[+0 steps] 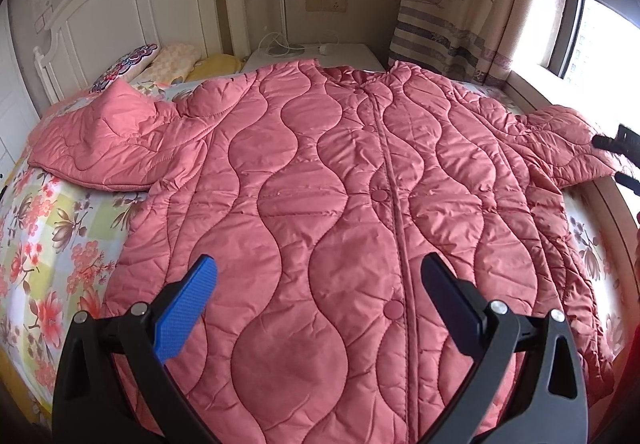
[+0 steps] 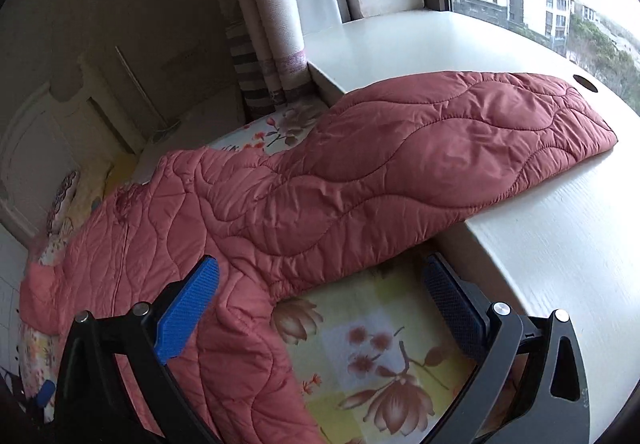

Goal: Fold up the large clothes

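The pink quilted coat (image 1: 320, 204) lies spread flat, front up, on the floral bed (image 1: 48, 244). Its right sleeve (image 2: 460, 148) drapes onto the white sill (image 2: 540, 264). Left tongs (image 1: 320, 284) and right tongs (image 2: 324, 284) both hover released, grasping nothing. A nightstand (image 1: 352, 56) stands far behind.

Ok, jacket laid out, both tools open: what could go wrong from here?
1. One sleeve lies across the window ledge; pulled carelessly, it may drag or bunch.
2. The other sleeve is already crumpled near the pillows, so folds may come out uneven.
3. The puffy quilted jacket may slip from the right tool.
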`<state>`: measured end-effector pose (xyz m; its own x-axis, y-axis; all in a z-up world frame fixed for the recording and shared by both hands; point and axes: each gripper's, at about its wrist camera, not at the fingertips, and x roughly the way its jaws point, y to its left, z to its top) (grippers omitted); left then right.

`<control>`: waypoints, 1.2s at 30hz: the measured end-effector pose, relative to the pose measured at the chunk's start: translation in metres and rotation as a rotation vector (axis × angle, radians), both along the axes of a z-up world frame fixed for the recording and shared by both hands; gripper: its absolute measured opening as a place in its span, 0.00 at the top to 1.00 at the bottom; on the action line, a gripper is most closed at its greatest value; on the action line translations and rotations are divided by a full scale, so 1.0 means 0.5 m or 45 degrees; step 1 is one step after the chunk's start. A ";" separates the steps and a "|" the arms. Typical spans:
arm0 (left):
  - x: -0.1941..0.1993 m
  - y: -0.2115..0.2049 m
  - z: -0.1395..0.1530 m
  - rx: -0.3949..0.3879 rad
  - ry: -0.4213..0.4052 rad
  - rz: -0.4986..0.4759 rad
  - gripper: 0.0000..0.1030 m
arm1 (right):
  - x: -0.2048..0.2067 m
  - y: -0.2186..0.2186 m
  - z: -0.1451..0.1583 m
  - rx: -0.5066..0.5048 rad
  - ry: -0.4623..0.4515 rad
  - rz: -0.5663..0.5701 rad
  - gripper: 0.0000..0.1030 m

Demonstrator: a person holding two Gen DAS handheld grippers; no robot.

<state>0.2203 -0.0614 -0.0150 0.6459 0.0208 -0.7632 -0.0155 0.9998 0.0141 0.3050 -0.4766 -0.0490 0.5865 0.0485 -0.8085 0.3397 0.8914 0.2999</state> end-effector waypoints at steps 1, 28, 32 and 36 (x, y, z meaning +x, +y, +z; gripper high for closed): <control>0.003 0.002 -0.001 0.002 0.000 0.003 0.02 | 0.008 -0.014 -0.001 -0.012 0.015 -0.023 0.05; 0.061 0.079 -0.027 -0.001 0.015 0.120 0.02 | 0.017 -0.072 -0.129 0.322 0.055 -0.161 0.53; 0.067 0.089 -0.037 -0.004 0.039 0.137 0.02 | 0.048 -0.070 -0.105 0.314 0.003 -0.170 0.53; 0.067 0.102 -0.040 -0.008 0.036 0.161 0.02 | 0.069 -0.059 -0.065 0.174 -0.071 -0.155 0.66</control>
